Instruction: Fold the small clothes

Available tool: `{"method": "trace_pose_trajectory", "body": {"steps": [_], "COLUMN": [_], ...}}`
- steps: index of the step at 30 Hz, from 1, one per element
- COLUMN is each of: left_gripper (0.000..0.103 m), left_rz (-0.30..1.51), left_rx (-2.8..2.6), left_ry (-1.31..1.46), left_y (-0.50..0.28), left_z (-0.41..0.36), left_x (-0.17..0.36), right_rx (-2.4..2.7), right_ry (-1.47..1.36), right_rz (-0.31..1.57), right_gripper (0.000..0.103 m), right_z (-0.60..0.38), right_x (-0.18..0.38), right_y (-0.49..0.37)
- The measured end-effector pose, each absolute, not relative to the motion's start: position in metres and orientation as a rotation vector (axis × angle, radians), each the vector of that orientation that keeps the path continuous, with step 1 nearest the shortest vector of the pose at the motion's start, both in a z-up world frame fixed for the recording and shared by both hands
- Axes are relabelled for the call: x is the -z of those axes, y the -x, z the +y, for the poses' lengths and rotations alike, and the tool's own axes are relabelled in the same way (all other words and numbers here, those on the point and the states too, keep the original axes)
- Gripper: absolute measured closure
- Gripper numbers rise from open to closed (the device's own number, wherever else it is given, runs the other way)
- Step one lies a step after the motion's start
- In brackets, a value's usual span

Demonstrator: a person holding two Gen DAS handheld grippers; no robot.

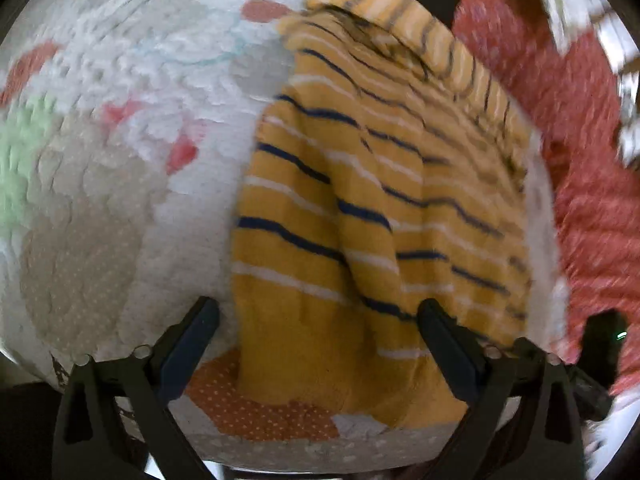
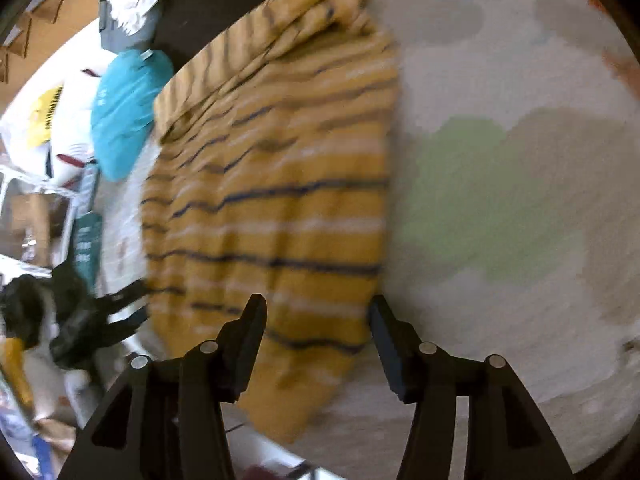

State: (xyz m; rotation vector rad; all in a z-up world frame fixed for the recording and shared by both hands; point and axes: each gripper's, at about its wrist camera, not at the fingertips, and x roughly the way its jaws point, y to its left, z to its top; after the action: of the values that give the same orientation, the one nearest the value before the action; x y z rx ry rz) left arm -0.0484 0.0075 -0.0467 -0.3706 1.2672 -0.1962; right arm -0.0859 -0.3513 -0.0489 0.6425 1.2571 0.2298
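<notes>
A small mustard-yellow garment with navy and white stripes point(image 1: 352, 216) lies rumpled on a white patterned quilt point(image 1: 120, 160). It also shows in the right wrist view point(image 2: 272, 200). My left gripper point(image 1: 318, 312) is open, its fingers straddling the garment's near plain-yellow end just above it. My right gripper point(image 2: 318, 312) is open too, its fingers either side of the garment's near corner. Neither holds anything. The left gripper point(image 2: 104, 316) shows in the right wrist view at the garment's left edge.
A red patterned cloth point(image 1: 580, 160) lies to the right of the garment. In the right wrist view a teal bag point(image 2: 124, 112), white bags point(image 2: 44, 120) and clutter lie beyond the quilt's left edge. Both views are motion-blurred.
</notes>
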Motion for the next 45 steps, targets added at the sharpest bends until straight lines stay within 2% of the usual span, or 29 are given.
{"method": "trace_pose_trajectory", "body": {"steps": [2,3,4,5,7,12,16,20,24,25,26,28,30,32,33,34,35,40,45], "left_gripper": [0.054,0.071,0.091,0.092,0.092,0.095,0.095,0.094,0.092,0.085,0.072,0.056,0.055,0.045,0.043,0.043,0.043,0.043,0.043], "left_rz": [1.271,1.273,1.286,1.291,1.276,1.275,1.302,1.313,1.234,1.211,1.194,1.157,1.133,1.124,1.123,1.123,1.13,1.13,1.144], "left_rx": [0.123,0.144,0.175,0.171,0.14,0.097,0.058,0.115,0.152,0.172,0.187,0.205,0.22,0.236,0.242,0.239,0.237,0.254,0.321], "left_ry": [0.316,0.384,0.454,0.516,0.488,0.441,0.406,0.507,0.468,0.458,0.456,0.464,0.472,0.478,0.482,0.486,0.494,0.687,0.912], "left_y": [0.052,0.053,0.054,0.057,0.066,0.102,0.126,0.131,0.118,0.113,0.11,0.094,0.066,0.032,0.015,-0.003,-0.019,-0.092,-0.144], "left_z": [0.006,0.013,0.017,0.024,0.028,0.024,0.037,0.047,0.045,0.044,0.045,0.043,0.04,0.035,0.033,0.031,0.03,0.041,0.049], "left_x": [0.042,0.039,0.039,0.036,0.025,0.002,0.003,0.012,-0.02,-0.029,-0.037,-0.051,-0.061,-0.066,-0.064,-0.061,-0.055,-0.011,0.03], "right_rx": [-0.219,-0.212,-0.21,-0.237,-0.284,-0.311,-0.277,-0.213,-0.213,-0.208,-0.204,-0.199,-0.171,-0.172,-0.174,-0.176,-0.183,-0.285,-0.389], "right_ry": [-0.558,-0.507,-0.468,-0.477,-0.565,-0.583,-0.575,-0.601,-0.62,-0.622,-0.617,-0.594,-0.565,-0.558,-0.556,-0.56,-0.568,-0.553,-0.553], "right_rz": [1.228,1.22,1.222,1.236,1.242,1.245,1.261,1.314,1.313,1.302,1.29,1.252,1.197,1.155,1.138,1.117,1.097,1.076,1.114], "right_gripper": [0.048,0.055,0.09,0.094,0.094,0.095,0.096,0.095,0.091,0.091,0.09,0.09,0.088,0.075,0.07,0.06,0.056,0.056,0.056], "right_z": [-0.333,-0.326,-0.321,-0.322,-0.332,-0.351,-0.37,-0.388,-0.394,-0.396,-0.4,-0.405,-0.409,-0.409,-0.41,-0.41,-0.407,-0.358,-0.292], "right_x": [0.049,0.047,0.045,0.044,0.041,0.025,0.024,0.046,0.047,0.042,0.036,0.021,0.003,-0.011,-0.017,-0.022,-0.027,-0.032,-0.014], "right_y": [0.09,0.09,0.09,0.089,0.093,0.111,0.126,0.135,0.136,0.137,0.138,0.135,0.123,0.105,0.094,0.079,0.066,-0.011,-0.085]}}
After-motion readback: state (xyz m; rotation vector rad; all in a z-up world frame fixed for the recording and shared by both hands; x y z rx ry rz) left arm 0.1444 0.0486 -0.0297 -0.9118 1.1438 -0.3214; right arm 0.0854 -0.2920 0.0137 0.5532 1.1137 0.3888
